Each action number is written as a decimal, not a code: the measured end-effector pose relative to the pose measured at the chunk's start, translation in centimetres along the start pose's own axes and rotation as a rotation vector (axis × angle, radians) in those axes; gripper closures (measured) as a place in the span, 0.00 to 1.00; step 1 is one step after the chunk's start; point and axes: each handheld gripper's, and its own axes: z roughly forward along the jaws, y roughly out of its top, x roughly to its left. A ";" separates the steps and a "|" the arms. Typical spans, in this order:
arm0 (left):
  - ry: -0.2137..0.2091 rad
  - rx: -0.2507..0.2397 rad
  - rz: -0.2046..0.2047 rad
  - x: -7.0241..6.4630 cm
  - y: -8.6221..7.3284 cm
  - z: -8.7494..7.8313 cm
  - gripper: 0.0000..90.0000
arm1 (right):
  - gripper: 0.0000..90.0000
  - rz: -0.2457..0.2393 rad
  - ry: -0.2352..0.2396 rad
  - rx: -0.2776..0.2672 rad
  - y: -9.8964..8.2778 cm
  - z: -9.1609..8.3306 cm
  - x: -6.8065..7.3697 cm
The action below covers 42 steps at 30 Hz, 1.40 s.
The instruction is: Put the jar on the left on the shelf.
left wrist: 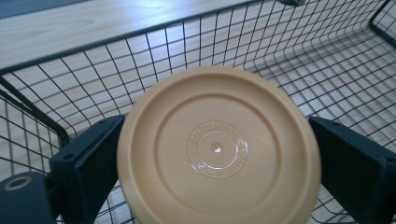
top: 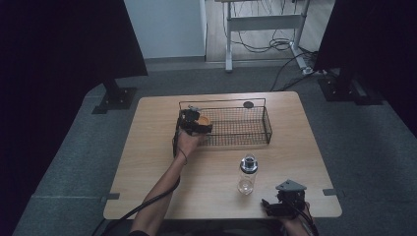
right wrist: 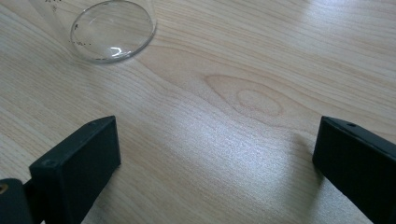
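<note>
My left gripper (top: 195, 123) hangs over the left end of a black wire basket (top: 246, 140), shut on a tan round plastic piece (left wrist: 218, 147) whose ringed underside faces the camera. The same tan piece (top: 203, 120) shows as a small orange-tan disc in the high view, held between the jaws above the basket's mesh floor (left wrist: 299, 70). A clear bottle with a black cap (top: 248, 174) stands on the table in front of the basket. My right gripper (top: 275, 206) rests open near the front edge, right of the bottle, whose glass base (right wrist: 112, 30) shows beyond its jaws.
A small dark round thing (top: 248, 104) lies on the wooden table (top: 147, 162) behind the basket. Dark curtains and stand bases flank the table, and a desk frame with cables stands farther back on the grey floor.
</note>
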 end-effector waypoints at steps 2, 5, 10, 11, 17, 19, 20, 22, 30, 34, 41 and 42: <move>0.002 -0.007 0.005 0.0 0.1 -0.3 0.08 | 0.00 0.000 0.000 0.000 0.0 0.0 0.0; 0.004 -0.016 0.013 0.0 0.2 -0.7 0.08 | 0.00 0.000 0.000 0.000 0.0 0.0 0.0; 0.003 -0.033 0.025 0.1 0.3 -1.4 0.08 | 0.00 0.001 0.000 0.001 0.0 0.0 0.0; 0.005 -0.035 0.029 0.1 0.3 -1.6 0.09 | 0.00 0.000 0.000 0.000 0.0 0.0 0.0; -0.002 -0.053 0.045 0.0 0.3 -2.5 0.09 | 0.00 0.001 -0.001 0.001 0.0 0.0 0.0; -0.007 -0.062 0.046 0.0 0.4 -2.8 0.08 | 0.00 0.001 -0.001 0.001 0.0 0.0 0.0; -0.008 -0.065 0.048 -0.1 0.4 -2.9 0.08 | 0.00 0.000 -0.001 0.000 0.0 0.0 0.0; -0.012 -0.073 0.051 -0.1 0.4 -3.3 0.08 | 0.00 0.001 -0.001 0.001 0.0 0.0 0.0; -0.028 -0.090 0.071 0.0 0.3 -4.7 0.07 | 0.00 0.001 -0.001 0.001 0.0 0.0 0.0; -0.031 -0.096 0.079 0.1 0.2 -5.3 0.07 | 0.00 0.001 -0.001 0.001 0.0 0.0 0.0; -0.036 -0.108 0.085 0.2 -0.1 -6.3 0.05 | 0.00 0.001 -0.002 0.001 0.0 0.0 0.0; -0.038 -0.111 0.082 0.3 -0.2 -6.4 0.04 | 0.00 0.001 -0.002 0.002 0.0 0.0 0.0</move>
